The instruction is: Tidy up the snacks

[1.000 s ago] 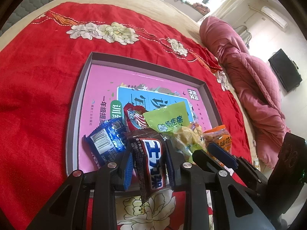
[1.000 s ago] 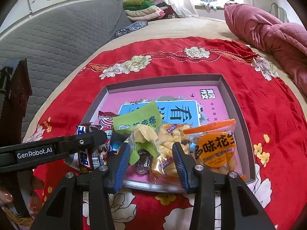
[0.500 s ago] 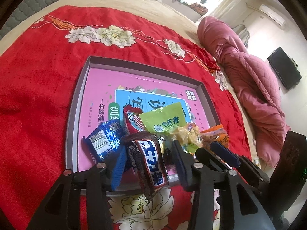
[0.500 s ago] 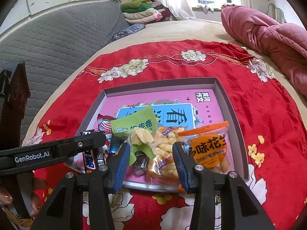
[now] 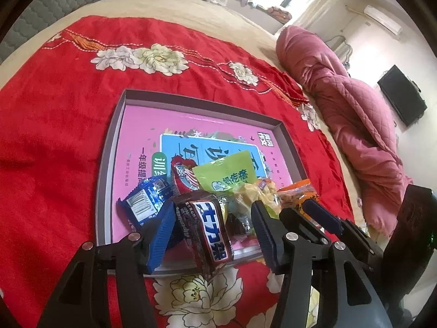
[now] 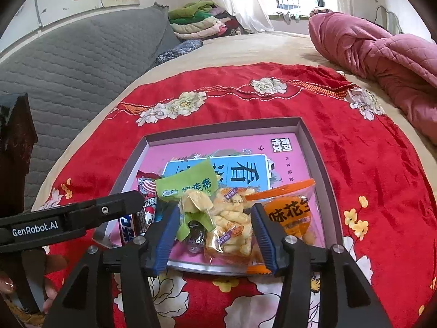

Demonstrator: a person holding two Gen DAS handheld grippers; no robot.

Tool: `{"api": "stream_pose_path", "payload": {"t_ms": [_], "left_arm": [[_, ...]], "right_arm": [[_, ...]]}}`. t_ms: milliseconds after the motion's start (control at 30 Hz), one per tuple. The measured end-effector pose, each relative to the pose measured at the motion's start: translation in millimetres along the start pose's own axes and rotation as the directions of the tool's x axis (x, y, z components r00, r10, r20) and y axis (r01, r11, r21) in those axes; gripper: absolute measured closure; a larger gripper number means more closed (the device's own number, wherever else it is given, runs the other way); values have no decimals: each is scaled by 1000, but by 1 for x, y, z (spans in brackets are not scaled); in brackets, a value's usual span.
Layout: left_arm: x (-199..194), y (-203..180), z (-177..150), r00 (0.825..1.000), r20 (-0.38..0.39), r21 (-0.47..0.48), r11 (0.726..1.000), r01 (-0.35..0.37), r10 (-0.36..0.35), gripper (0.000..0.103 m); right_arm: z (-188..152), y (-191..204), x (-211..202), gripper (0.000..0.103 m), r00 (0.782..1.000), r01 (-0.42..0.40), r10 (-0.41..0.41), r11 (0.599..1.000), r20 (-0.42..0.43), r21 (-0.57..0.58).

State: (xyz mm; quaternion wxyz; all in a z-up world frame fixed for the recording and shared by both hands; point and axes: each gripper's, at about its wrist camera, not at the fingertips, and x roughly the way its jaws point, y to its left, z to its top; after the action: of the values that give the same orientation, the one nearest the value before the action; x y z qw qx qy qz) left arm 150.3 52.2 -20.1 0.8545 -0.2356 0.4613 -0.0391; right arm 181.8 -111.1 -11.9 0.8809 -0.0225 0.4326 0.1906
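Left gripper (image 5: 211, 228): we log it spread wide, holding nothing; the brown chocolate bar (image 5: 207, 227) lies loose between its blue pads, one end hanging over the near rim of the grey tray (image 5: 109, 164). Right gripper (image 6: 213, 235): likewise wide apart and empty, straddling the green packet (image 6: 188, 188) and the clear bag of puffs (image 6: 232, 227).

Contents, all crowded at the tray's near edge: blue wrapper (image 5: 144, 199), red packet (image 5: 183, 175), orange peanut bag (image 6: 289, 213).

Risks, as we judge them: the overhanging bar may tip onto the red blanket (image 5: 49, 136); closing either tool may pinch two slippery wrappers together; the two tools sit close enough to collide.
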Motion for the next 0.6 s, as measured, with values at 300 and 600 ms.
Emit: {"api": "stream_pose_path", "payload": {"t_ms": [300, 600], "left_arm": [[-14, -11, -2, 998, 38, 52, 997, -55, 53, 39], [-38, -20, -13, 995, 73, 60, 996, -67, 62, 28]], "right_arm": [[0, -6, -10, 37, 999, 36, -36, 999, 33, 0], [-4, -8, -31, 23, 994, 77, -75, 997, 83, -25]]}}
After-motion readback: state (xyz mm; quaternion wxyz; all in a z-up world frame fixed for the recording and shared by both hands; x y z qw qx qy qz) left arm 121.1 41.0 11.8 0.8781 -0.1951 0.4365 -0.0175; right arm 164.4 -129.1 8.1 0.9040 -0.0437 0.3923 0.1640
